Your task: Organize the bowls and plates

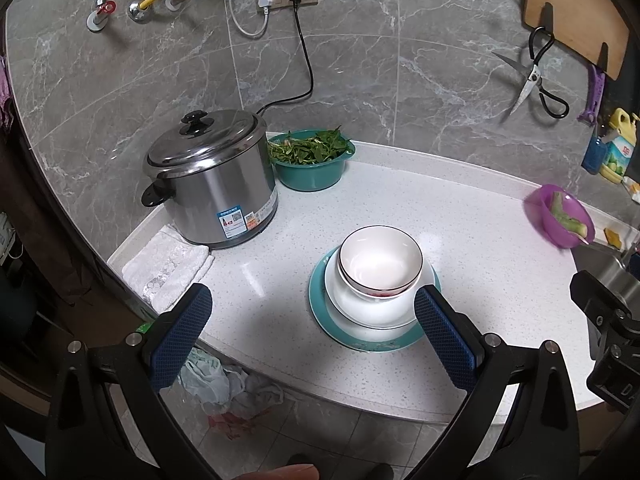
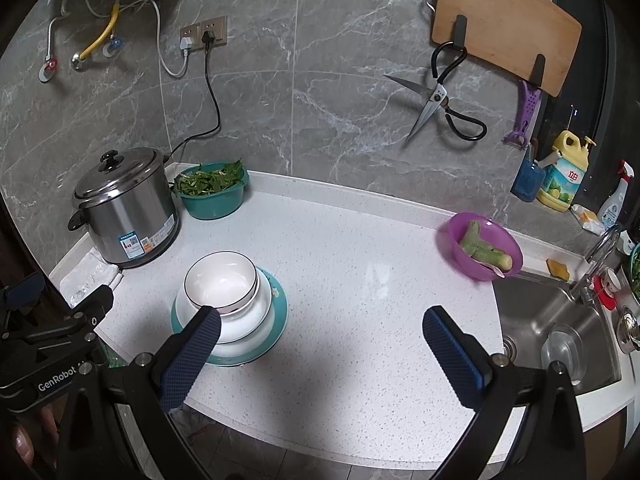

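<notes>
A stack stands on the white counter: a teal-rimmed plate (image 1: 360, 338) (image 2: 280, 304) at the bottom, a white dish (image 1: 376, 312) (image 2: 248, 320) on it, and a dark-rimmed white bowl (image 1: 380, 258) (image 2: 220, 282) nested on top. My left gripper (image 1: 314, 312) hovers open near the counter's front edge, its right finger just in front of the stack. My right gripper (image 2: 322, 324) is open too, held above bare counter to the right of the stack, with its left finger overlapping the plates in view. Neither holds anything.
A steel rice cooker (image 1: 212, 180) (image 2: 128, 208) and a teal basin of greens (image 1: 312, 160) (image 2: 212, 190) stand at the back left, with a white towel (image 1: 168, 268) beside the cooker. A purple bowl (image 2: 484, 246) of vegetable pieces sits by the sink (image 2: 560, 332). Scissors and a cutting board hang on the wall.
</notes>
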Available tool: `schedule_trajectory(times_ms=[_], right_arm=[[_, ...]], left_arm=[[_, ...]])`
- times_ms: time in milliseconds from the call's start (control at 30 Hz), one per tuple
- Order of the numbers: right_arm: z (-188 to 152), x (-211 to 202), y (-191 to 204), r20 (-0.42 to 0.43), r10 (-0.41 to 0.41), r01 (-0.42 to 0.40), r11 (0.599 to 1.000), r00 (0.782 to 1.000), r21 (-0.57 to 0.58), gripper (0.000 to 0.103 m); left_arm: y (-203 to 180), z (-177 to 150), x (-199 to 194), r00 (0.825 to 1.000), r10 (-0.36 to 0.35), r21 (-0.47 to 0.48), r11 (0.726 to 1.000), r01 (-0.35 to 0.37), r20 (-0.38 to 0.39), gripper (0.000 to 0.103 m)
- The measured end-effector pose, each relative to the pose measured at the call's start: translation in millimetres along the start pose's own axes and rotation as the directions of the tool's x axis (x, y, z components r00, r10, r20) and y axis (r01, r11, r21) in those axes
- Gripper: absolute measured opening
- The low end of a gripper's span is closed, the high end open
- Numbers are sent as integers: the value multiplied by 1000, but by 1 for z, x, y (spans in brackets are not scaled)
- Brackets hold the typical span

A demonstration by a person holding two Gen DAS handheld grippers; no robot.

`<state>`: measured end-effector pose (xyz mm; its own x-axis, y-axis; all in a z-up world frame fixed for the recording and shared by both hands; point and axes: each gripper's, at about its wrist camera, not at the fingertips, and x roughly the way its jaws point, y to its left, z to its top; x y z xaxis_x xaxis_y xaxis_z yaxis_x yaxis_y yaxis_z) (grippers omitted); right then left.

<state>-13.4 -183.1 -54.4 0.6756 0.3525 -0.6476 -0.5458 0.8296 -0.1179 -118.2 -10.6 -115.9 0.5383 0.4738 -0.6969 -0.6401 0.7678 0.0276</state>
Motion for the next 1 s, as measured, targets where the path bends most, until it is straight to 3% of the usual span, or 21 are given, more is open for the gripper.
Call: schedule_trajectory(times_ms=[1000], right_arm=[[1, 2, 1, -3, 2, -2, 1000, 1000, -1, 103]], left_arm=[[0, 1, 0, 1000, 0, 0, 1000, 0, -1, 103]])
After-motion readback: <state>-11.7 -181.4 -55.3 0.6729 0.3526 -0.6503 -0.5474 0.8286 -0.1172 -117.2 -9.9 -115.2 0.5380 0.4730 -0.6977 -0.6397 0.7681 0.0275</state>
